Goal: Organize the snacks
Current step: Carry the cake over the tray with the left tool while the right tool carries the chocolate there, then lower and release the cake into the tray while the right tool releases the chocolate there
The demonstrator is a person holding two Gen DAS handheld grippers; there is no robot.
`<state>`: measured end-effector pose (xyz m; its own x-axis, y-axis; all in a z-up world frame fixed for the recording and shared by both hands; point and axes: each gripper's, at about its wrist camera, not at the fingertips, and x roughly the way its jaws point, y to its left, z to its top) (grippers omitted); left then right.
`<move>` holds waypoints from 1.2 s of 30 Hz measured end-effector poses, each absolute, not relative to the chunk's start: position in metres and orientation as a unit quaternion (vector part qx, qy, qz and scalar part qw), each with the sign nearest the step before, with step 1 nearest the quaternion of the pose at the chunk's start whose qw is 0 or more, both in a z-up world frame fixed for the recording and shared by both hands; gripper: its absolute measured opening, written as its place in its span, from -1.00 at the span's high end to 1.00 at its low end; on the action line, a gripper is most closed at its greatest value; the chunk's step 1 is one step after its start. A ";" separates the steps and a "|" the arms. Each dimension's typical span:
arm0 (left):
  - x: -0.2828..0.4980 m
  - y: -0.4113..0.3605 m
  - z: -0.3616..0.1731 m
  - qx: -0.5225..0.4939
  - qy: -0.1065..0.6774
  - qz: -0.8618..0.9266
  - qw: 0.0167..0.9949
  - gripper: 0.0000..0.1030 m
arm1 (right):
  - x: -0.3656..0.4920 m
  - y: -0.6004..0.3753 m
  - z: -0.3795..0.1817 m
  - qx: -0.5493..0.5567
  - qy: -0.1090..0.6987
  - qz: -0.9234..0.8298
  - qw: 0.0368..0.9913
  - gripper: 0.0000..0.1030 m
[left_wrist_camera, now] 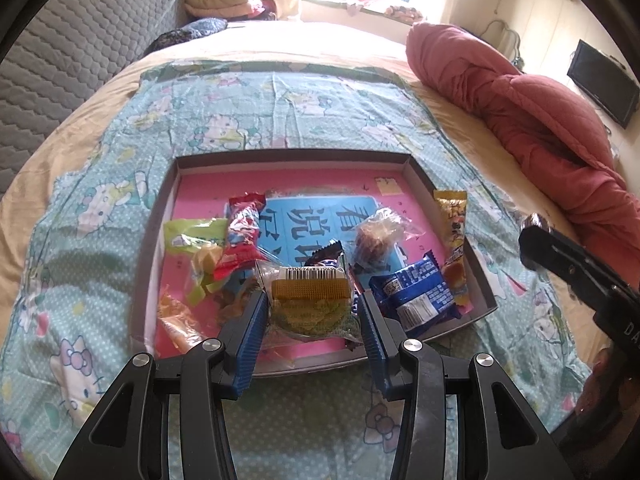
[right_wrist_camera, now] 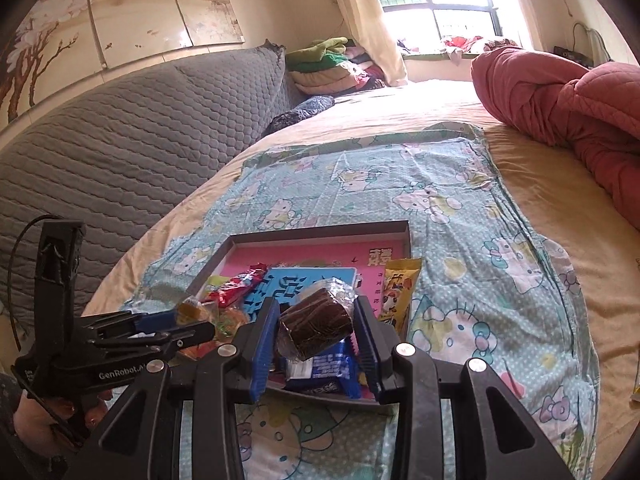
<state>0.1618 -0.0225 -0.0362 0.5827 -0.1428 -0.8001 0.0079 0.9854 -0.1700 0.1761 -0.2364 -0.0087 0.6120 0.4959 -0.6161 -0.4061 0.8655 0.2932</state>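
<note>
A sunlit bedroom, a bed [left_wrist_camera: 420, 64] spread with a cartoon-cat cloth [left_wrist_camera: 280, 104], and on it a shallow cardboard tray [left_wrist_camera: 288, 158] of snacks. My left gripper [left_wrist_camera: 313, 304] has its fingers closed against the sides of a clear-wrapped green-and-tan wafer cake [left_wrist_camera: 310, 300], held over the near part of the tray; my right gripper [right_wrist_camera: 316, 330] has its fingers pressed on a dark brown cake in crinkled clear film [right_wrist_camera: 316, 322], raised above the tray's near right corner. Both packets look light and soft, the film slippery, the cakes likely to crumble, so I judge a gentle squeeze across the firm middle of each is the safest hold, not the loose wrapper ends. Beyond my fingers lie a blue biscuit pack [left_wrist_camera: 416, 294], a yellow packet [left_wrist_camera: 454, 240] leaning on the tray's right wall, a red packet [left_wrist_camera: 242, 236], a pale green packet [left_wrist_camera: 192, 236] and a clear-bagged brown bun [left_wrist_camera: 378, 236]. Farther off, a pink quilt [left_wrist_camera: 520, 108] is heaped at the right and a grey quilted headboard [right_wrist_camera: 120, 140] stands at the left.
</note>
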 end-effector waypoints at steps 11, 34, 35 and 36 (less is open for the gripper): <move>0.173 -0.033 -0.057 -0.065 0.475 -0.049 0.876 0.07 | 0.197 -0.235 -0.045 0.057 0.430 0.223 0.873 0.26; 0.177 -0.032 -0.063 -0.066 0.479 -0.051 0.874 0.05 | 0.200 -0.234 -0.049 0.067 0.440 0.225 0.867 0.26; 0.178 -0.032 -0.063 -0.066 0.479 -0.051 0.874 0.05 | 0.200 -0.235 -0.050 0.070 0.440 0.225 0.866 0.26; 0.178 -0.032 -0.063 -0.067 0.479 -0.051 0.874 0.05 | 0.200 -0.235 -0.050 0.073 0.441 0.225 0.866 0.26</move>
